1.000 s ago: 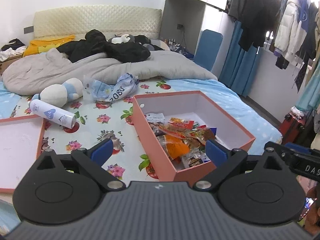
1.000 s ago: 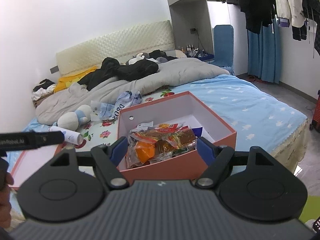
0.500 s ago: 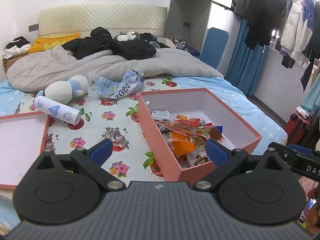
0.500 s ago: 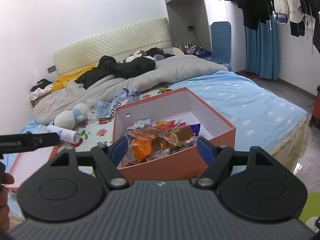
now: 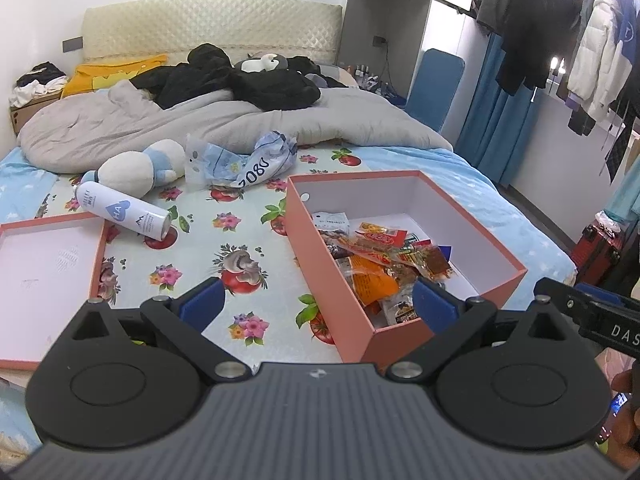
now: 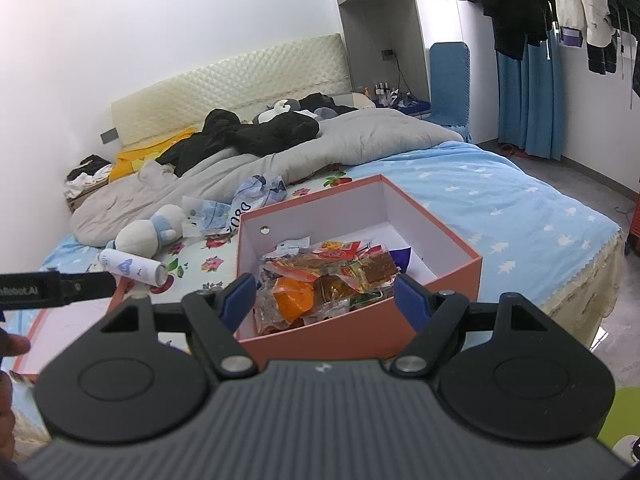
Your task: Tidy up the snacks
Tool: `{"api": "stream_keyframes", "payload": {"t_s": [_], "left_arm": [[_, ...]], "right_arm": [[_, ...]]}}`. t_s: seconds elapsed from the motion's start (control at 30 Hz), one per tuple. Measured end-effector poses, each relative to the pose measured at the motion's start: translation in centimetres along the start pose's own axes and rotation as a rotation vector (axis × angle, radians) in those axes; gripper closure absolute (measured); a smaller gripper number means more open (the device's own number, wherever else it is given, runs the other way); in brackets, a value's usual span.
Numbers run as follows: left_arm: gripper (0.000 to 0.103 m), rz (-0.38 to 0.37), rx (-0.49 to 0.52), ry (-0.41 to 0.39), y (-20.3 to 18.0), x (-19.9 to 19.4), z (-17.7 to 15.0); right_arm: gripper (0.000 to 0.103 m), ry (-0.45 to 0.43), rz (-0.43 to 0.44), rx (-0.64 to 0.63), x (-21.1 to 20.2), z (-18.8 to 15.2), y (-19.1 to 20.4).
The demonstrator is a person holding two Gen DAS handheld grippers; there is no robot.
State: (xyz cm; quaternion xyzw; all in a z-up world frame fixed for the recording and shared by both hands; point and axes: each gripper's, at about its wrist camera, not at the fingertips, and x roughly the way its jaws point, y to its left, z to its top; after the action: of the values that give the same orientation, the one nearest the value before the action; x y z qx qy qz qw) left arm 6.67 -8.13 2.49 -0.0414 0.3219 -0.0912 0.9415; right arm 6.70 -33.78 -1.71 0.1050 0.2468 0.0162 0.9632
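Observation:
An open orange box [image 5: 440,192] sits on the bed, with a pile of snack packets [image 5: 376,256] at its near left end. The same box [image 6: 448,276] and snacks [image 6: 324,276] show in the right wrist view. The box's lid [image 5: 44,272] lies upside down on the left. My left gripper [image 5: 318,306] is open and empty, above the bed just short of the box's near corner. My right gripper [image 6: 326,294] is open and empty, just short of the box's near wall.
A white spray can [image 5: 122,214], a plush toy [image 5: 134,168] and a crumpled plastic bag [image 5: 244,162] lie on the floral sheet behind. A grey duvet [image 5: 224,120] with black clothes covers the far bed. Hanging coats [image 5: 560,40] and a red suitcase [image 5: 600,248] stand right.
Both grippers have risen and drawn back a little, so I look down more into the box. Both stay open and empty.

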Motion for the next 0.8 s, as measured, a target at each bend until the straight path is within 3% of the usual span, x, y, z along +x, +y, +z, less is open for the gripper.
{"api": "stream_keyframes", "payload": {"t_s": [0.2, 0.27, 0.33, 0.8], "left_arm": [[0.002, -0.006, 0.007, 0.012, 0.0, -0.2, 0.4], [0.002, -0.006, 0.007, 0.009, -0.2, -0.3, 0.5], [0.002, -0.012, 0.003, 0.003, -0.2, -0.4, 0.6], [0.002, -0.007, -0.005, 0.013, -0.5, -0.7, 0.6]], "right_arm": [[0.025, 0.005, 0.009, 0.010, -0.1, 0.1, -0.1], [0.016, 0.004, 0.001, -0.001, -0.1, 0.2, -0.1], [0.000, 0.003, 0.002, 0.005, 0.0, 0.3, -0.3], [0.000, 0.000, -0.028, 0.045, -0.1, 0.7, -1.2]]}}
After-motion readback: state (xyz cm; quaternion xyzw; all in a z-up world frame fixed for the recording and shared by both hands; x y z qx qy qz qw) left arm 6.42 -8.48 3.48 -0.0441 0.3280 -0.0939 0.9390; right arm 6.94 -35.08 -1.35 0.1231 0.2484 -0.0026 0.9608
